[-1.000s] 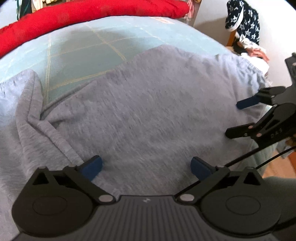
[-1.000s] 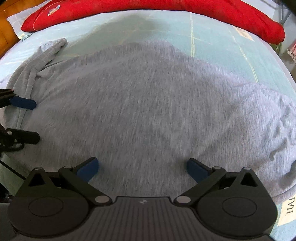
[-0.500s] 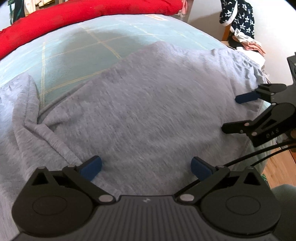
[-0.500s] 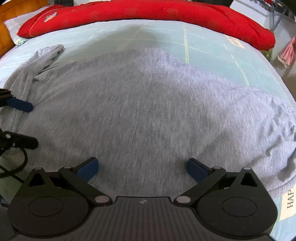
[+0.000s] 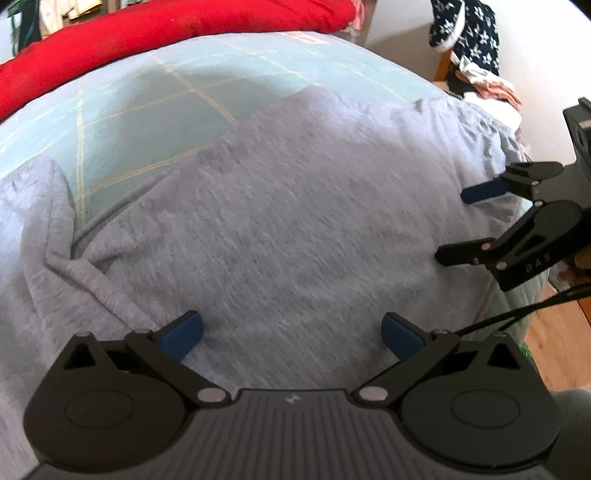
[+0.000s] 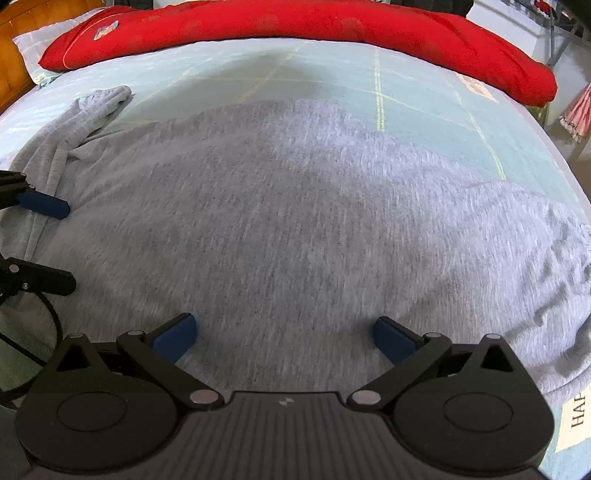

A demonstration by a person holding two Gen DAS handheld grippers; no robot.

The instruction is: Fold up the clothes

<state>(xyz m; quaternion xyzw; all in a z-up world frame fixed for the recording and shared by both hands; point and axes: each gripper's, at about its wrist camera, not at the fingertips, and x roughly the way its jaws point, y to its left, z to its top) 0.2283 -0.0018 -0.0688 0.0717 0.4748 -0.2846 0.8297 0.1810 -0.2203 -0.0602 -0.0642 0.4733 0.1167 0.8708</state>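
Grey garment (image 5: pixel 295 221) lies spread across the light blue bed (image 5: pixel 155 96), a red pillow (image 6: pixel 295 22) at the far edge. Left gripper (image 5: pixel 291 332) and right gripper (image 6: pixel 284 332) hover over its near part, jaws wide apart, holding nothing.

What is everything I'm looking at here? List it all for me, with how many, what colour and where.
grey garment: one, grey, spread wide across the bed, a sleeve trailing off to its left side
bed sheet: one, pale blue with thin yellowish lines, under and beyond the garment
red pillow: one, red, long, along the far edge of the bed
pile of clothes: one, dark blue with white stars plus white and pink pieces, beside the bed at the wall
wooden floor: brown, beside the bed
left gripper: one, black with blue pads, open above the garment
right gripper: one, black with blue pads, open above the garment
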